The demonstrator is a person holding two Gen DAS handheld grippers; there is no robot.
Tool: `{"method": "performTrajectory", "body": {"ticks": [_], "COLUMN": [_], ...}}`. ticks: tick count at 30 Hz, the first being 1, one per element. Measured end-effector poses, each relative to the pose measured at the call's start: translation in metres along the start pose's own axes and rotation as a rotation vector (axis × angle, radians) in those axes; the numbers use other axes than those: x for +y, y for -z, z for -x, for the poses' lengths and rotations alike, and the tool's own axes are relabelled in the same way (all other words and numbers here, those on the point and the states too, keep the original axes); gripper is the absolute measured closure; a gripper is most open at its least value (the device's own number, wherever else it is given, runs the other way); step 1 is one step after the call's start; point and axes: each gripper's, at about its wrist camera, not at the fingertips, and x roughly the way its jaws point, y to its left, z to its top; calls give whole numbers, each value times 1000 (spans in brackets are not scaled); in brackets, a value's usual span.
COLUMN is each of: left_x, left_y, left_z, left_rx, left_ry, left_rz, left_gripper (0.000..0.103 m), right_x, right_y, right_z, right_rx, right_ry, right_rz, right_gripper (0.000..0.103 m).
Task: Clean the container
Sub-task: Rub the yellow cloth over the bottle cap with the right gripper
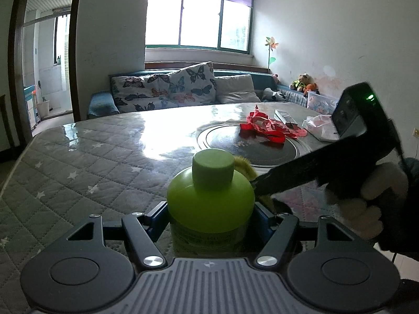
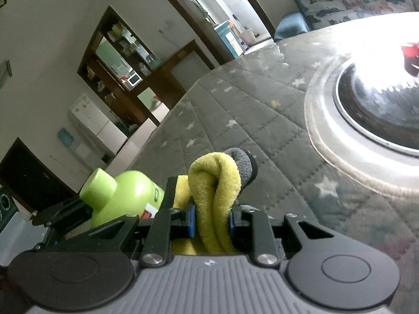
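A lime-green bottle (image 1: 210, 201) with a green cap stands upright between the blue pads of my left gripper (image 1: 210, 218), which is shut on its body. In the right wrist view the same bottle (image 2: 123, 193) shows at lower left, tilted in the picture. My right gripper (image 2: 212, 222) is shut on a folded yellow and grey cloth (image 2: 217, 183). In the left wrist view the right gripper's black fingers (image 1: 282, 180) reach in from the right, and the cloth (image 1: 244, 168) touches the bottle's right shoulder behind the cap. A hand (image 1: 377, 193) holds that gripper.
The table (image 1: 86, 172) wears a grey quilted star-pattern cover under clear film, with a round dark inset (image 1: 246, 141) in the middle. Red ribbon (image 1: 264, 127), a white box (image 1: 285, 117) and a plastic bag (image 1: 320, 127) lie at the far right. A sofa (image 1: 167, 89) stands behind.
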Motion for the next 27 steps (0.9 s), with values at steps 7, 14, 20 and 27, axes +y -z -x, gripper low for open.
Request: {"method": "performTrajectory", "body": {"ticks": [7, 14, 20, 27], "left_x": [1, 2, 2, 1], "left_y": [0, -2, -3, -4], "left_z": [-1, -1, -1, -1], "left_rx": [1, 3, 3, 5], "left_ry": [-3, -2, -2, -4], "left_rz": [2, 7, 5, 5], "left_gripper": [32, 32, 32, 32], "right_x": [16, 28, 9, 0], "right_y": [-10, -23, -12, 1], "right_z": [28, 24, -2, 1], "right_rx": [-91, -112, -38, -5], "right_ry": [-62, -73, -23, -4], "right_rz": [29, 65, 7, -6], "right_gripper": [80, 80, 80, 80]}}
